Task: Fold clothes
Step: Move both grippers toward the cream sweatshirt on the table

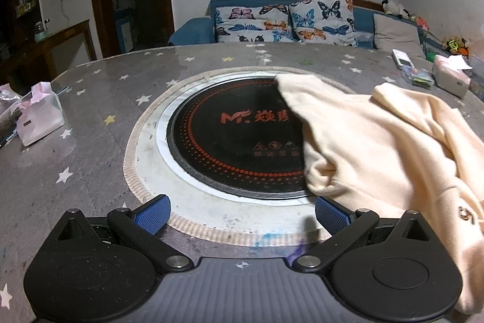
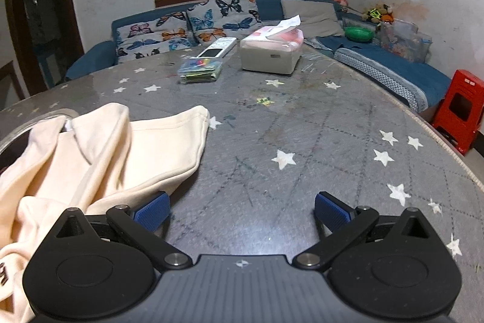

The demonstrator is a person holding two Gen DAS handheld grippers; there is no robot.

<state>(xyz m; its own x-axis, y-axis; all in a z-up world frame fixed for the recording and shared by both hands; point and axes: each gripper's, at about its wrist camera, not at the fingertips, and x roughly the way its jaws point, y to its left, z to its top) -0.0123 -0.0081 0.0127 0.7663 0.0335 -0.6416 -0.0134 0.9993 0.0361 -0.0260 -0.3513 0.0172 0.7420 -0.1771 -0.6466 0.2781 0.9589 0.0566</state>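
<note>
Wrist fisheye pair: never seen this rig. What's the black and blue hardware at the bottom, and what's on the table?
No robot arm here: a person holds a two-finger gripper in each hand, each with a forward-looking camera. The left view shows the left gripper, the right view the right gripper; the blue pads are fingertips. Both grippers are open and hold nothing. On the star-print table a crumpled cream sweatshirt partly covers a black round cooktop. Farther back sit a tissue pack, a remote and a clear box of colourful bits.
</note>
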